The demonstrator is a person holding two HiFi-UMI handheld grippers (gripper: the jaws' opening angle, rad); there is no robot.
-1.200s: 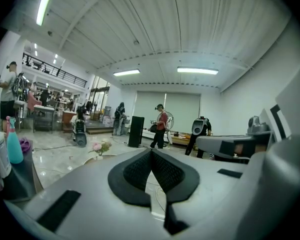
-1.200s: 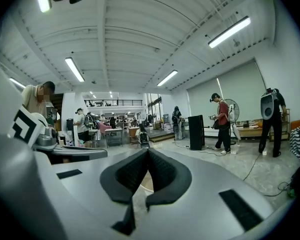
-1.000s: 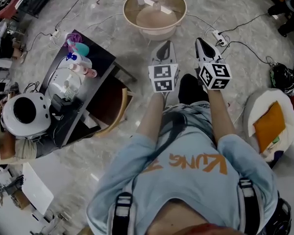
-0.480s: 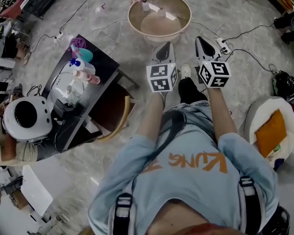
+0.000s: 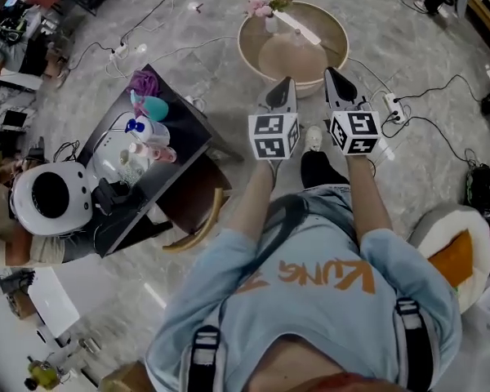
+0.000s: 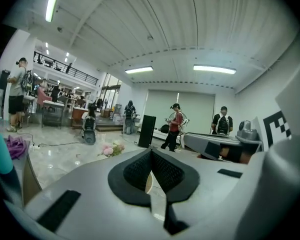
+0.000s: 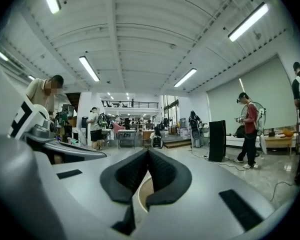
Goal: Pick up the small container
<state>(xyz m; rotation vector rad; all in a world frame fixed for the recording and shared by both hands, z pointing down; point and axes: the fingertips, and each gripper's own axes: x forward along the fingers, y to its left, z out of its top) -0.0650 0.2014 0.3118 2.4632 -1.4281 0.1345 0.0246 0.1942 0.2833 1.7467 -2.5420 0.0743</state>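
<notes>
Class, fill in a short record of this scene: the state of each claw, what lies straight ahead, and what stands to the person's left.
Left claw: shut, nothing in it
Right claw: shut, nothing in it
Pose: both claws side by side, pointing toward the round table
Ahead: round table with pink flowers on its far side
To the left: dark table bearing bottles
</notes>
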